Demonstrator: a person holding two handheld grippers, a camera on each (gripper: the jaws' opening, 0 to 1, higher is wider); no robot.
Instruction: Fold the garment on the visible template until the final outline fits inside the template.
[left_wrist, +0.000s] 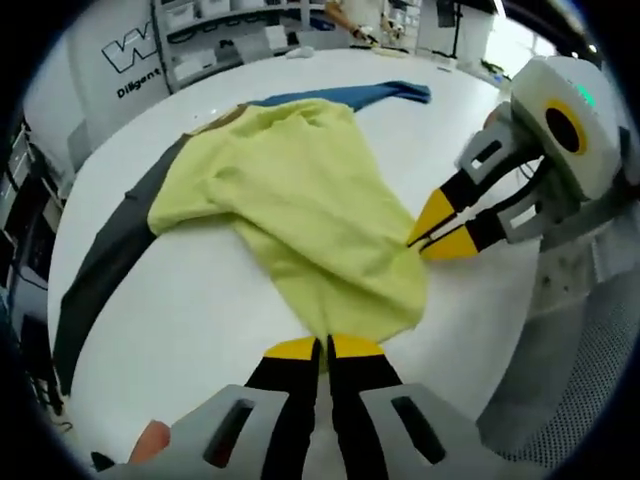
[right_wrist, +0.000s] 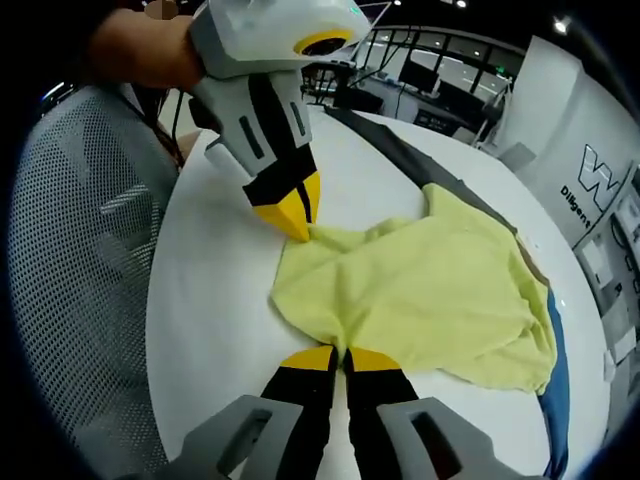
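A yellow-green garment (left_wrist: 290, 190) lies crumpled on the round white table (left_wrist: 180, 320). A dark grey strip (left_wrist: 100, 270) runs out from under it on one side and a blue strip (left_wrist: 370, 95) on the other. My left gripper (left_wrist: 322, 348) is shut on the garment's near edge. My right gripper (left_wrist: 432, 238) comes in from the right, pinched on the cloth's side edge. In the right gripper view the garment (right_wrist: 420, 290) spreads ahead, my right gripper (right_wrist: 343, 357) is shut on its edge, and my left gripper (right_wrist: 297, 225) holds a corner from above.
A grey mesh chair (right_wrist: 80, 250) stands against the table's edge (right_wrist: 210, 300), also seen as mesh (left_wrist: 590, 400) at lower right. A person's hand (right_wrist: 140, 45) holds the left gripper. Shelves (left_wrist: 210, 30) and a lettered wall panel (right_wrist: 600, 175) stand beyond the table.
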